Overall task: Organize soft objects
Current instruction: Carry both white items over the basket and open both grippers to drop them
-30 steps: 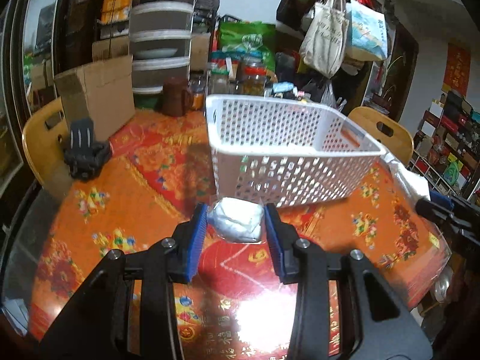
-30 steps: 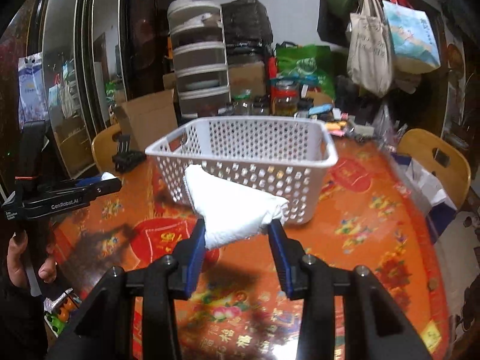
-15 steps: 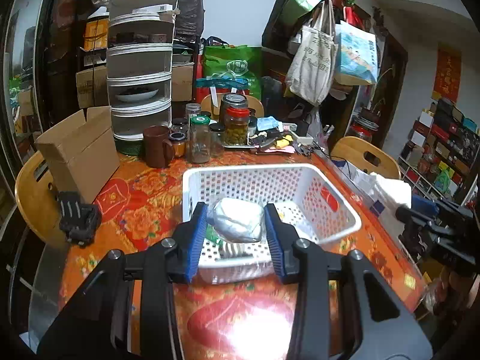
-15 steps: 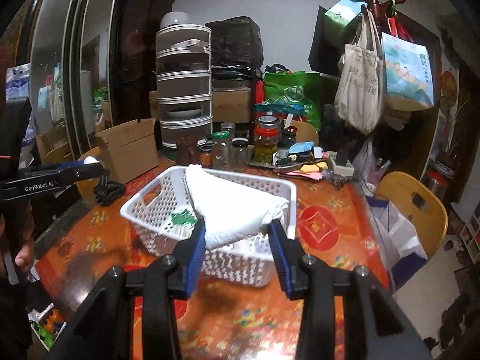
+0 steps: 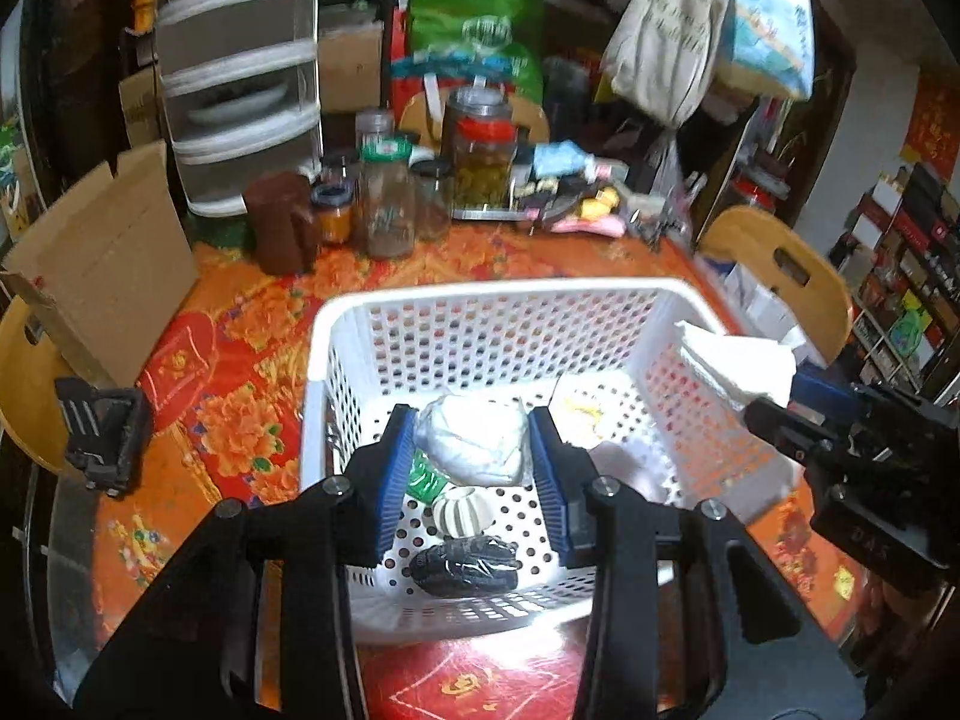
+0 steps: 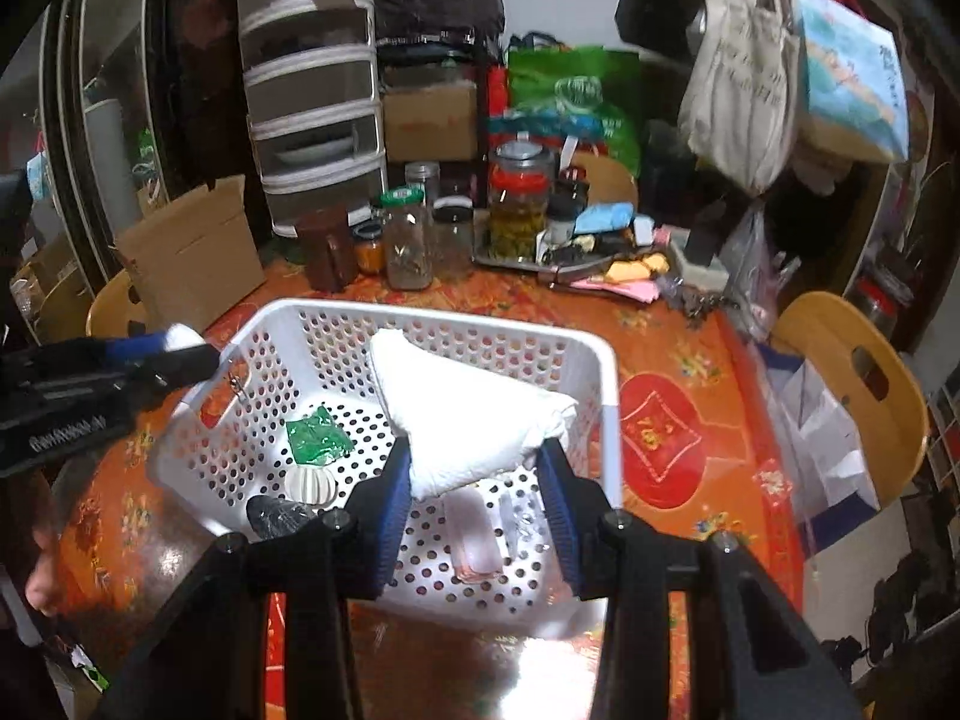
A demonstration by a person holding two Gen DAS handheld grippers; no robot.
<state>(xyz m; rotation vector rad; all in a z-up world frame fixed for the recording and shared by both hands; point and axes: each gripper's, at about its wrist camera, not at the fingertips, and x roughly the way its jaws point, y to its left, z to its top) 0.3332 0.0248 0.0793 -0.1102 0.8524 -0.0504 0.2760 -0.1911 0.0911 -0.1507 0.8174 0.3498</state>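
Note:
A white perforated basket (image 5: 480, 306) (image 6: 600, 360) stands on the red flowered table. My left gripper (image 5: 474, 450) hangs over its inside, shut on a crumpled white plastic-wrapped bundle (image 5: 474, 444). My right gripper (image 6: 477, 468) is over the basket too, shut on a folded white cloth (image 6: 468, 414), which also shows at the right in the left wrist view as the cloth (image 5: 738, 360). On the basket floor lie a green wrapper (image 6: 315, 435), a striped white ball (image 6: 312, 483), a black bundle (image 5: 465, 564) and a pink pouch (image 6: 474, 534).
Glass jars (image 6: 408, 240), a brown mug (image 5: 282, 228), a metal tray of small items (image 6: 540, 258) and a cardboard box (image 5: 102, 264) crowd the far side of the table. Wooden chairs (image 6: 852, 378) stand around it. A black clip (image 5: 102, 438) lies left of the basket.
Both grippers have risen and moved forward from the table in front of the basket to above its inside, each still carrying its item. The basket's contents have come into view.

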